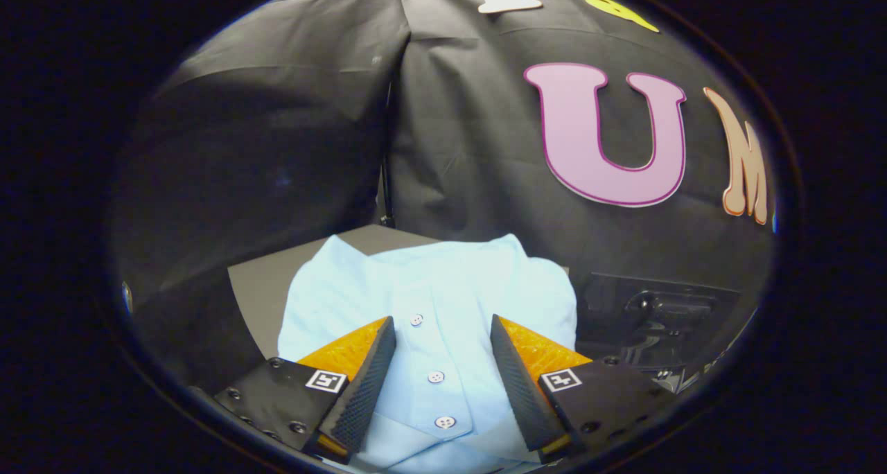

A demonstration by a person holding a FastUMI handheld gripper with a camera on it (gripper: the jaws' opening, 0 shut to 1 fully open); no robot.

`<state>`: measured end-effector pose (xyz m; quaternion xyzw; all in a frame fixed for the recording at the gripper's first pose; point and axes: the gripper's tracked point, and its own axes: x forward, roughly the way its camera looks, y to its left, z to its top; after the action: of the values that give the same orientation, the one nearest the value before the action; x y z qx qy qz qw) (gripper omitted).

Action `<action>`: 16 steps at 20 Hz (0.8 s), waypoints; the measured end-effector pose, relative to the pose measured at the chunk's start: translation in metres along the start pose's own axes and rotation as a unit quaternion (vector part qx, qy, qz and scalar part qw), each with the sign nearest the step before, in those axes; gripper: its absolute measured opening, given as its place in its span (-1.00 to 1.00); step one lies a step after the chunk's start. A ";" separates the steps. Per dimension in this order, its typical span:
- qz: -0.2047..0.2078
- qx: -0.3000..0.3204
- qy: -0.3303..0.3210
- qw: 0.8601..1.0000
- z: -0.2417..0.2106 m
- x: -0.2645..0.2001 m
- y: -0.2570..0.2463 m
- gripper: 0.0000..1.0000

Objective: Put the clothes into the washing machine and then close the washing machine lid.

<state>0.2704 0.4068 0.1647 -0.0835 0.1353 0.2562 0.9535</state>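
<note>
A folded light blue shirt (436,301) with a row of white buttons lies on a grey surface (263,280), just under and ahead of my fingers. My gripper (442,325) is open, its two fingers spread to either side of the button placket, which runs down the gap between them. Whether the pads touch the cloth I cannot tell. To the right of the shirt sits a dark glossy machine part (658,321), partly in shadow.
The booth's black cloth wall rises close behind the shirt and wraps around to the left. The grey surface ends a little beyond the shirt's far edge, at the foot of the cloth.
</note>
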 end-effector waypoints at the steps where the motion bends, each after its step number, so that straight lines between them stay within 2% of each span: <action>1: 0.002 0.004 -0.004 1.000 0.002 0.001 0.002 0.52; 3: 0.002 0.008 -0.008 1.000 0.004 -0.003 0.000 0.08; 6: -0.034 0.038 -0.008 0.999 0.000 -0.004 -0.025 -0.59; 13: -0.172 0.014 -0.021 0.985 0.004 -0.039 -0.128 -0.59; 16: -0.215 0.035 -0.029 0.975 -0.003 -0.053 -0.172 -0.59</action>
<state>0.3140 0.2341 0.1931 -0.0699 0.0950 0.0423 0.9921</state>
